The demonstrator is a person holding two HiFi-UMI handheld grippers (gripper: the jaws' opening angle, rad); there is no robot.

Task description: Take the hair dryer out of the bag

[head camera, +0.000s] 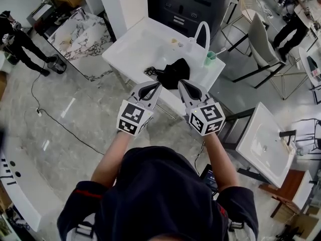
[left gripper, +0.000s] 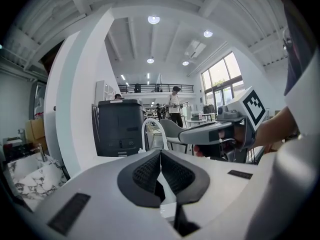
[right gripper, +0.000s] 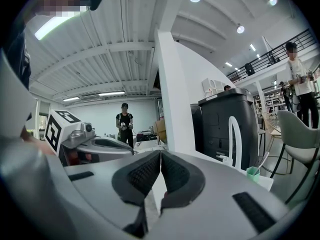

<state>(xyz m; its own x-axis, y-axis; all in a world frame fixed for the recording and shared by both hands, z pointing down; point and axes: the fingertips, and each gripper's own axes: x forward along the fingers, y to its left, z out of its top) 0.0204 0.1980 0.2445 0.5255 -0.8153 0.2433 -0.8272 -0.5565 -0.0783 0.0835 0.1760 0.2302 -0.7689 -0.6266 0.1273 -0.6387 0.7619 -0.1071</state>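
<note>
A grey polished floor [head camera: 75, 134] lies below a white table [head camera: 135, 44]. Nearest, the left gripper [head camera: 157, 86] and right gripper [head camera: 181, 83] hang side by side, both clenched on nothing. At twelve o'clock beyond them, the black bag [head camera: 173, 72] lies by the table's near edge; the hair dryer cannot be made out. At one o'clock stand a green cup [head camera: 209, 58] and a white arched faucet [head camera: 207, 39].

Contents of black bag [head camera: 174, 72] hidden, small items [head camera: 174, 41] on white table [head camera: 135, 46] too small to tell
</note>
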